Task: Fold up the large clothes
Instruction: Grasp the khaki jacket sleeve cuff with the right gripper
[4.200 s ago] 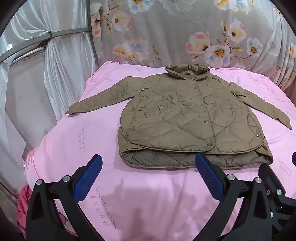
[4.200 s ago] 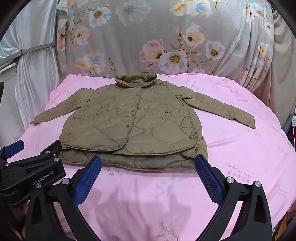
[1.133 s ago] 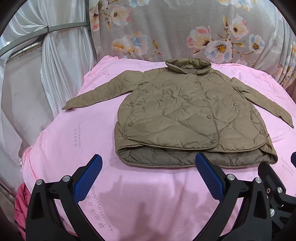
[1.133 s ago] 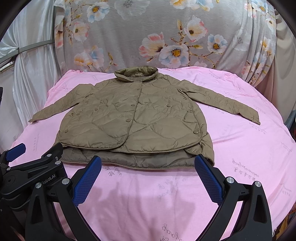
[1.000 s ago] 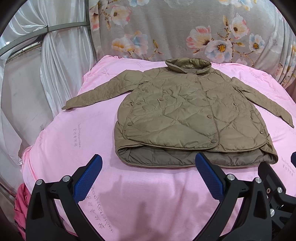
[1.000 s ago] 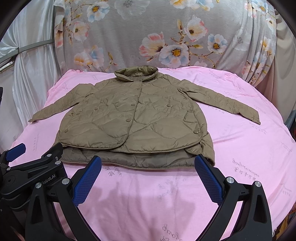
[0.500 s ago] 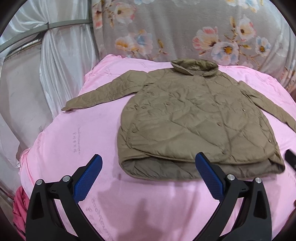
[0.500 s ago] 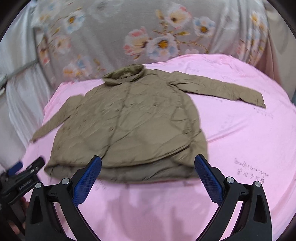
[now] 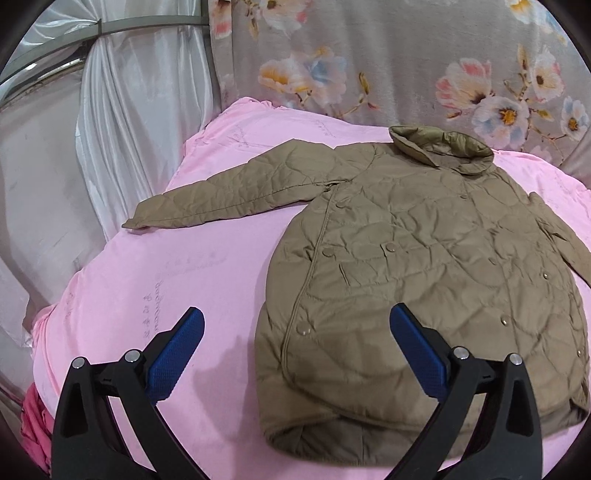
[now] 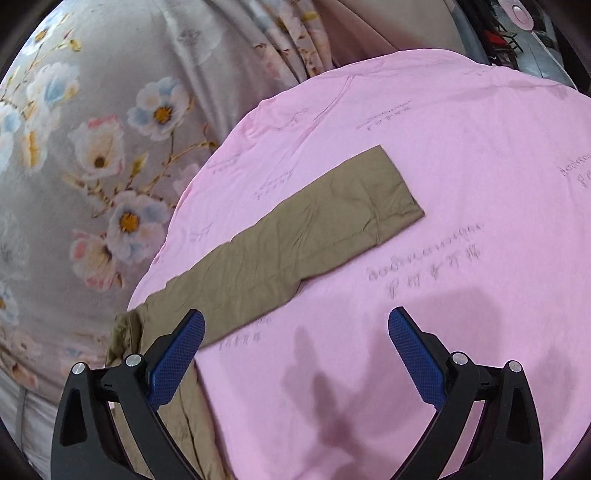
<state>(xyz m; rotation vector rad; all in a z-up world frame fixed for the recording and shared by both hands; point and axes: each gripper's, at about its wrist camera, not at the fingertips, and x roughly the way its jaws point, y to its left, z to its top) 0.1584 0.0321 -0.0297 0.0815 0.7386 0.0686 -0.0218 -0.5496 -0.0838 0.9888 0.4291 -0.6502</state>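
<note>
An olive quilted jacket [image 9: 424, 266] lies face up on the pink sheet [image 9: 207, 266], collar at the far side, its left sleeve [image 9: 236, 195] stretched out flat. My left gripper [image 9: 295, 343] hovers open over the jacket's lower left corner, holding nothing. In the right wrist view the other sleeve [image 10: 295, 236] runs diagonally across the sheet [image 10: 480, 166], its cuff [image 10: 395, 188] at the upper right. My right gripper [image 10: 295, 343] stands open just below that sleeve, empty, with its shadow on the sheet.
A grey floral cloth [image 9: 406, 62] hangs behind the bed, also showing as floral cloth [image 10: 110, 147] left of the sleeve. White satin curtains [image 9: 122, 122] hang at the left edge. Dark clutter [image 10: 517, 33] sits beyond the bed's far right corner.
Both grippers moved forward and apart. The left one has closed in on the jacket's left side; the right one swung right until only the right sleeve fills its view.
</note>
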